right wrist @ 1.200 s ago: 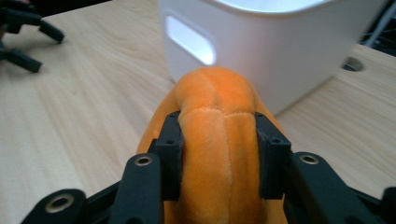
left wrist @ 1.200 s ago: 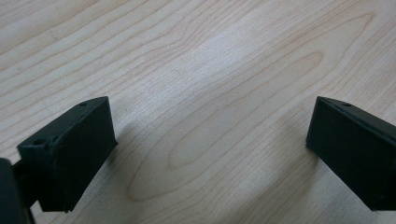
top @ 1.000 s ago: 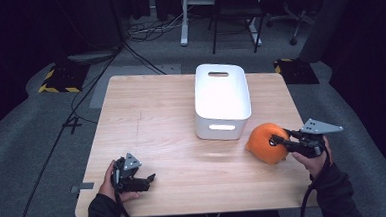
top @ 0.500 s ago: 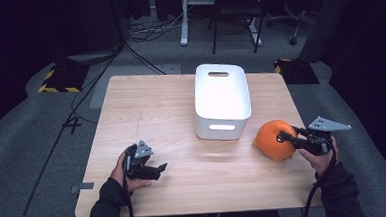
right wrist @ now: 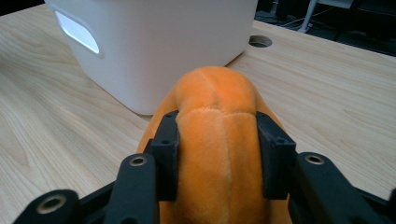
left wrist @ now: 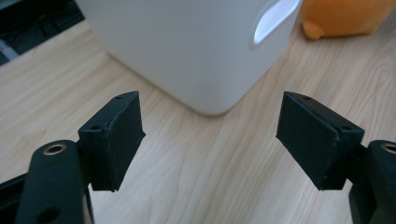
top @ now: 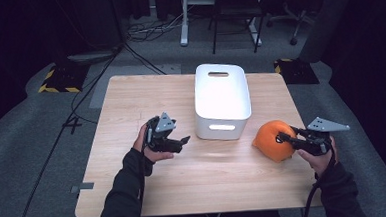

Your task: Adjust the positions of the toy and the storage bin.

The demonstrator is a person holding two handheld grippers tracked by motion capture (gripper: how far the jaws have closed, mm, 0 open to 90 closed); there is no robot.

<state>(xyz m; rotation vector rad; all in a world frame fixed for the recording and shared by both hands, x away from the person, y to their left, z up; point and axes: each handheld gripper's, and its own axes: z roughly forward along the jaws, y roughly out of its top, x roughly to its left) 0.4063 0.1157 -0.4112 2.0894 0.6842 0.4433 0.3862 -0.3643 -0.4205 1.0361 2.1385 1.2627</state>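
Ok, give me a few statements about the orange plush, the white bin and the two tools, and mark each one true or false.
1. The right tool is clamped on the orange plush. True.
2. The left tool holds a wooden block. False: nothing is between its jaws, which stand apart and have just been closing a little.
3. The white bin stands between the two tools on the wooden table. True.
4. The plush lies inside the bin. False: it is outside the bin, at its right in the high view.
5. The bin has a slot-shaped handle hole in its wall. True.
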